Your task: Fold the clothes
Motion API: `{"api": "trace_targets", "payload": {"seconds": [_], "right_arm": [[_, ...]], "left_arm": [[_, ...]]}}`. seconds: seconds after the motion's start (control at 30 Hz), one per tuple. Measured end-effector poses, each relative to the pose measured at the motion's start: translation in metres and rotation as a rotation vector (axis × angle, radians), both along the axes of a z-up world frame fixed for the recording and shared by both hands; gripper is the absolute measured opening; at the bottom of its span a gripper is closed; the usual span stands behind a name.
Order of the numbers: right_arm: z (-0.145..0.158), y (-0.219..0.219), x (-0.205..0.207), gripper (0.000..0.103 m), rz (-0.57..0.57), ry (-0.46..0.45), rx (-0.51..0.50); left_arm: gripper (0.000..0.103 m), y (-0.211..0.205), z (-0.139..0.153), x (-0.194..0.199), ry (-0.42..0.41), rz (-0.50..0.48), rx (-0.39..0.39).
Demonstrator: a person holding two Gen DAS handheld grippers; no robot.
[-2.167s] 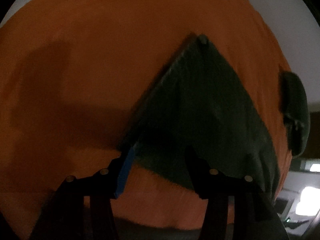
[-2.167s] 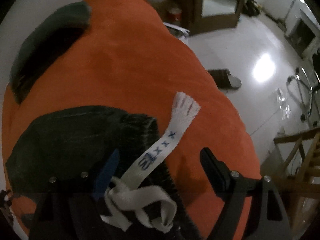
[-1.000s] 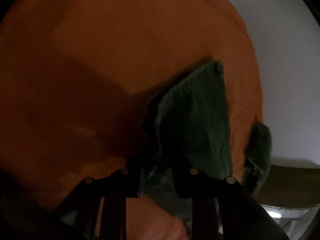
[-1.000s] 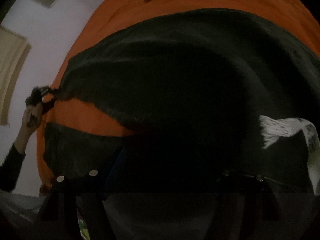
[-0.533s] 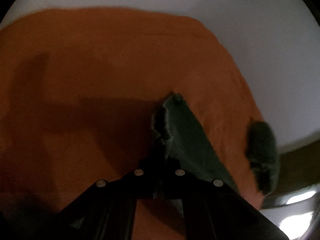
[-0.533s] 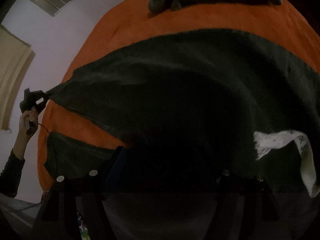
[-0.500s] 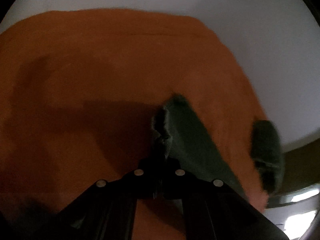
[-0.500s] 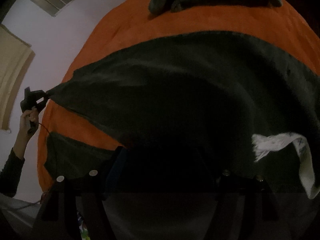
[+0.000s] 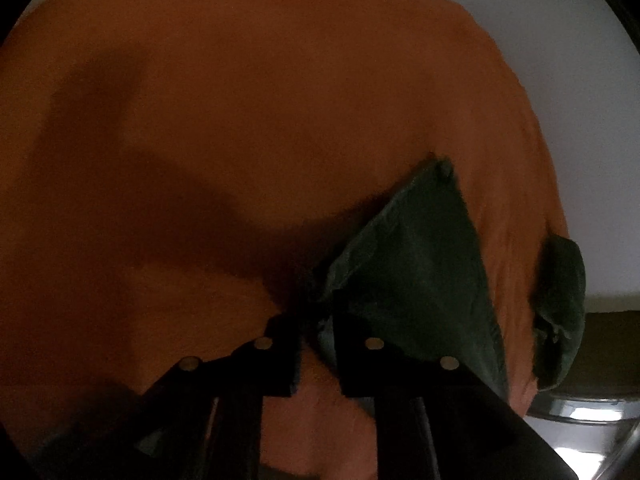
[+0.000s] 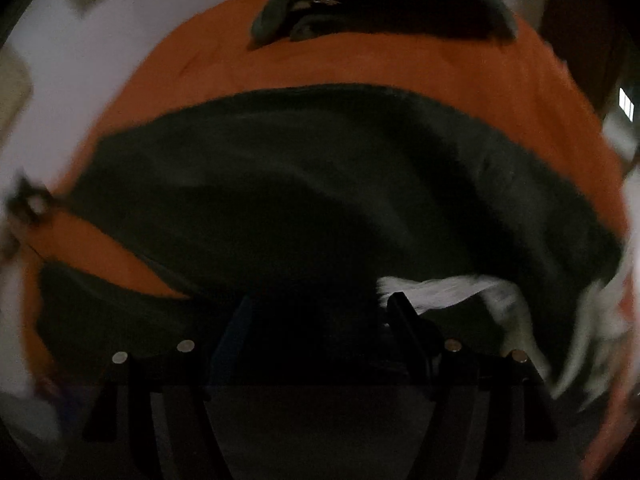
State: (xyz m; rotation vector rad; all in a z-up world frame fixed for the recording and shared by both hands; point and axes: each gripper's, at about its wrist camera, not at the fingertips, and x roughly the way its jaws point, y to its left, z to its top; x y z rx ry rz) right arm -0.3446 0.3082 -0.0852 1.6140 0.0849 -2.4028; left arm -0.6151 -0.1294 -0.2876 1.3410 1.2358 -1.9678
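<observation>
The working surface is a bed covered with an orange fleece blanket (image 9: 248, 120). A dark green fabric garment (image 10: 320, 184) lies spread across this blanket, and it fills most of the right wrist view from the left edge to the right edge.

Left hand-held gripper (image 9: 316, 320): the two black fingers stand a small gap apart, and the jaws are opening. A bunched corner of the dark green garment sits at the finger tips, between them. The pictures do not show the pads pressing on the cloth. From that corner the garment runs up and to the right as a triangular flap, ending in a pointed corner that lies on the blanket. In the right wrist view this gripper (image 10: 30, 204) appears as a blurred dark shape at the far left tip of the garment.

Right hand-held gripper (image 10: 320, 312): the fingers stand wide apart. The near edge of the dark green garment lies in deep shadow between them. Whether the pads press on the cloth cannot be told.

A white fabric label strip (image 10: 448, 292) lies on the garment just beside the right finger of this gripper and trails off to the right, blurred.

A second dark green bundle of cloth (image 9: 560, 308) rests at the edge of the blanket, apart from the spread garment.
</observation>
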Motion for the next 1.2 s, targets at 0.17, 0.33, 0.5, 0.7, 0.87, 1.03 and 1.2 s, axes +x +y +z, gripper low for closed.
{"api": "trace_targets", "payload": {"seconds": [0.17,0.33,0.5,0.7,0.87,1.03,1.2], "right_arm": [[0.009,-0.029,0.012,0.07,0.256,0.007,0.12],[-0.007,-0.047,0.022,0.068,0.335,-0.049,0.132],[-0.008,-0.067,0.017,0.055,0.316,-0.067,0.061],[0.007,-0.09,0.009,0.055,0.32,-0.067,-0.133],[-0.009,-0.097,-0.002,0.055,0.257,-0.219,-0.406],[-0.036,-0.1,-0.012,0.055,0.189,-0.321,-0.439],[-0.054,-0.091,-0.013,0.055,0.094,-0.368,-0.465]], "left_arm": [[0.025,0.002,0.048,0.01,0.02,0.017,-0.094],[0.038,0.082,0.059,-0.006,0.05,-0.197,-0.165],[0.038,0.211,0.023,-0.056,-0.043,-0.661,-0.038],[0.038,0.342,-0.022,-0.078,-0.07,-1.164,-0.056],[0.038,0.394,-0.066,-0.095,-0.138,-1.342,-0.137],[0.044,0.419,-0.09,-0.125,-0.13,-1.416,-0.144],[0.055,0.429,-0.109,-0.161,-0.093,-1.402,-0.073]]}}
